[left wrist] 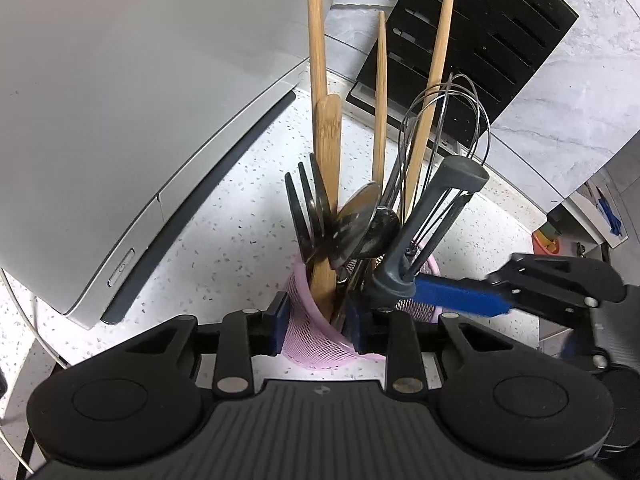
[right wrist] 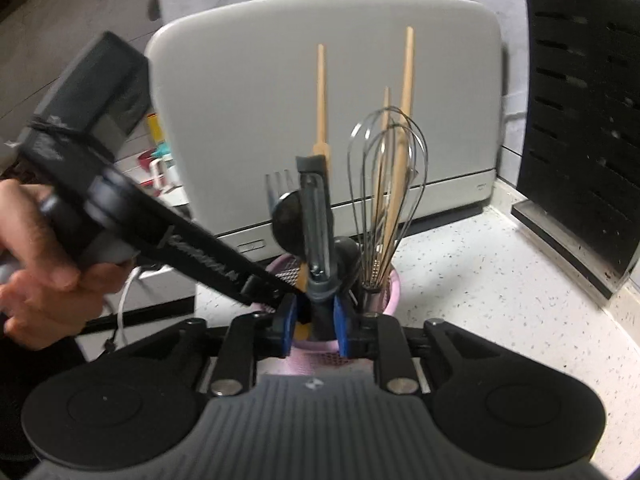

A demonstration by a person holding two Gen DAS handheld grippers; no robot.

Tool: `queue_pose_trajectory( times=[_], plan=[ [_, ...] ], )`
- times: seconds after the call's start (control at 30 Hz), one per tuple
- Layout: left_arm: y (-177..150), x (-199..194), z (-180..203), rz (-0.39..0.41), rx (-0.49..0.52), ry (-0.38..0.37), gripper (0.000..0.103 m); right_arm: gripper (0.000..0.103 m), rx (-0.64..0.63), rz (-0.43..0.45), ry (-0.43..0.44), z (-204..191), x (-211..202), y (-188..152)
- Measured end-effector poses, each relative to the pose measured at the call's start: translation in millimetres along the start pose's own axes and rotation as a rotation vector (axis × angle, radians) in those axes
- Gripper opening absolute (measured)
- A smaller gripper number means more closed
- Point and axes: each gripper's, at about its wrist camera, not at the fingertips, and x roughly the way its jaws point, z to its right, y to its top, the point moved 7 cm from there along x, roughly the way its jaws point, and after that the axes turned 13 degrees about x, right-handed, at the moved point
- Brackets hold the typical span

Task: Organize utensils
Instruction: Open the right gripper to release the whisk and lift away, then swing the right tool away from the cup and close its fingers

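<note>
The pink mesh holder (left wrist: 308,320) stands on the speckled counter (left wrist: 224,208) in front of the grey appliance (left wrist: 120,100), and the left gripper (left wrist: 316,324) is clamped on its near rim. Inside the holder, among 3 wooden handles, a whisk (right wrist: 384,200) and a fork, the grey peeler (right wrist: 316,240) stands nearly upright with its long axis vertical. The right gripper (right wrist: 316,328) is nearer to it, its jaws straddling the peeler's handle at the holder's rim, parted and apparently no longer pressing.
</note>
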Motion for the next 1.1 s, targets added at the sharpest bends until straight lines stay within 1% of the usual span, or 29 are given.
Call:
queue_pose_trajectory(
  times=[0.03, 0.17, 0.23, 0.33, 0.43, 0.6, 0.7, 0.73, 0.83, 0.93, 1.0, 1.1],
  plan=[
    [0, 0, -1, 0.000, -0.001, -0.001, 0.034, 0.032, -0.007, 0.001, 0.015, 0, -5, 0],
    [0, 0, -2, 0.002, 0.002, 0.001, 0.034, 0.032, -0.031, -0.015, 0.015, -3, -21, -2],
    [-1, 0, -2, 0.003, 0.003, 0.002, 0.034, 0.032, -0.027, -0.016, -0.020, 2, -31, -3],
    [-1, 1, -2, 0.002, 0.003, 0.005, 0.034, 0.032, 0.028, -0.020, -0.089, 21, -47, -6],
    [-1, 1, 0, 0.000, 0.012, 0.016, 0.035, 0.032, 0.143, -0.005, -0.179, 55, -65, -12],
    [-1, 3, 2, -0.005, 0.027, 0.032, 0.035, 0.032, 0.338, 0.007, -0.346, 117, -96, -36],
    [-1, 3, 2, -0.003, 0.023, 0.026, 0.035, 0.033, 0.417, 0.035, -0.404, 139, -122, -52],
    [-1, 3, 2, -0.002, 0.022, 0.024, 0.036, 0.035, 0.449, 0.051, -0.418, 146, -133, -59],
    [-1, 4, 1, 0.000, 0.021, 0.024, 0.036, 0.038, 0.566, 0.104, -0.449, 166, -161, -79],
    [-1, 5, 1, -0.002, 0.023, 0.030, 0.036, 0.040, 0.720, 0.152, -0.453, 184, -187, -108],
    [-1, 5, 3, -0.003, 0.026, 0.034, 0.036, 0.044, 0.798, 0.183, -0.435, 188, -197, -124],
    [-1, 5, 3, -0.001, 0.027, 0.036, 0.036, 0.044, 0.880, 0.223, -0.390, 191, -208, -146]
  ],
)
